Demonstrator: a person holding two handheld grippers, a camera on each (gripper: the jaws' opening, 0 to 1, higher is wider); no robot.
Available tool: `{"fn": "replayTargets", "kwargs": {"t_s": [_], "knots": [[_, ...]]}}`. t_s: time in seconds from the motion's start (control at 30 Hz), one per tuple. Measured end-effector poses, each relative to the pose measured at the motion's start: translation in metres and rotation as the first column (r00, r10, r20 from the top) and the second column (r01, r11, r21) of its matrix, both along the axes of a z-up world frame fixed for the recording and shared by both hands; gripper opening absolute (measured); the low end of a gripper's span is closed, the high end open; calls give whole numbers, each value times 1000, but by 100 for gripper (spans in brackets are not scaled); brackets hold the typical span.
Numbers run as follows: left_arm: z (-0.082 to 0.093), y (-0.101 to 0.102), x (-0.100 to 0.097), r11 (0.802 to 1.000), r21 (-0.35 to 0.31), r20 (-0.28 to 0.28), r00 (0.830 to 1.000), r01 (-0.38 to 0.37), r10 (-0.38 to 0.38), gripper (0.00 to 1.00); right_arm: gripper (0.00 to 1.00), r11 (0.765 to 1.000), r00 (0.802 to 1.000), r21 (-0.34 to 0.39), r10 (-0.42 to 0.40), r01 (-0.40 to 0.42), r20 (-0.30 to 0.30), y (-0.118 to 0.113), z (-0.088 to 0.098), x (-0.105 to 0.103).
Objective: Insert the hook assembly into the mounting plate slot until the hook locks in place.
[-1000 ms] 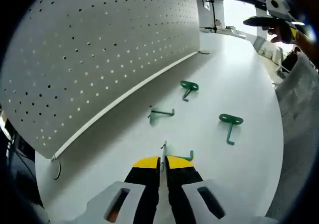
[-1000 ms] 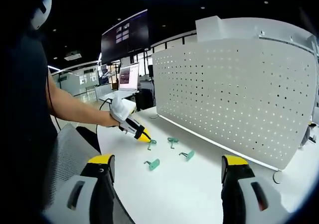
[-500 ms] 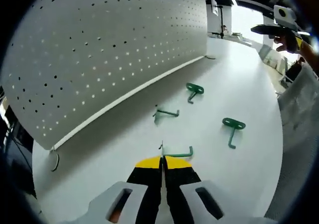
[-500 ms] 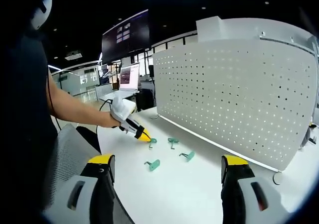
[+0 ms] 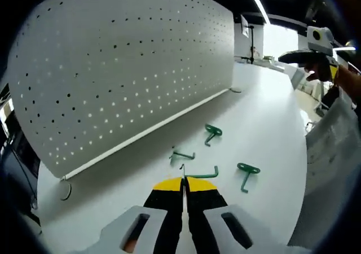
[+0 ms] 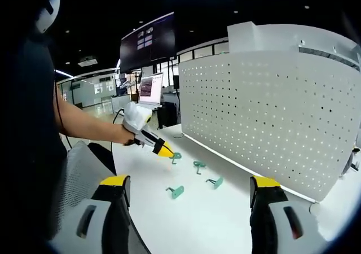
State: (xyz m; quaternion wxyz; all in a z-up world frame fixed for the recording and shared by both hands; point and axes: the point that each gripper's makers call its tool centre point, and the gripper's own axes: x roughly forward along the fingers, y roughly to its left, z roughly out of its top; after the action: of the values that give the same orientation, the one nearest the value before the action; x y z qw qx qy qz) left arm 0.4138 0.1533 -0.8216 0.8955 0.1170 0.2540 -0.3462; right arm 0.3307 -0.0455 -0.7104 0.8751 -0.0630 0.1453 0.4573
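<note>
Gripping a green hook in the closed left gripper, raised off the white table in front of the pegboard. Lying loose near the pegboard's foot, three more hooks. Hanging wide open and empty, well back from the pegboard, right gripper.

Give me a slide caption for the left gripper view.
Left gripper holds a green hook above the table, facing the pegboard.
</note>
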Motion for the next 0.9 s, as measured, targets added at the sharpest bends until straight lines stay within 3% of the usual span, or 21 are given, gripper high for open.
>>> {"fn": "replayTargets", "kwargs": {"t_s": [0.27,0.5,0.67,0.9], "knots": [[45,-15,-4,997,-80,81,997,2,4,1,84,1000,1000,18,5,-5,27,5,13,-3],[79,-32,-12,993,-113,155,988,30,-12,1,81,999,998,46,2,-5,64,8,29,-6],[105,-44,-20,988,-145,211,977,47,-16,1,77,997,996,74,5,-11,86,12,42,-10],[134,-56,-35,969,-241,261,965,53,12,1,66,992,995,123,-6,-6,97,18,55,-14]]}}
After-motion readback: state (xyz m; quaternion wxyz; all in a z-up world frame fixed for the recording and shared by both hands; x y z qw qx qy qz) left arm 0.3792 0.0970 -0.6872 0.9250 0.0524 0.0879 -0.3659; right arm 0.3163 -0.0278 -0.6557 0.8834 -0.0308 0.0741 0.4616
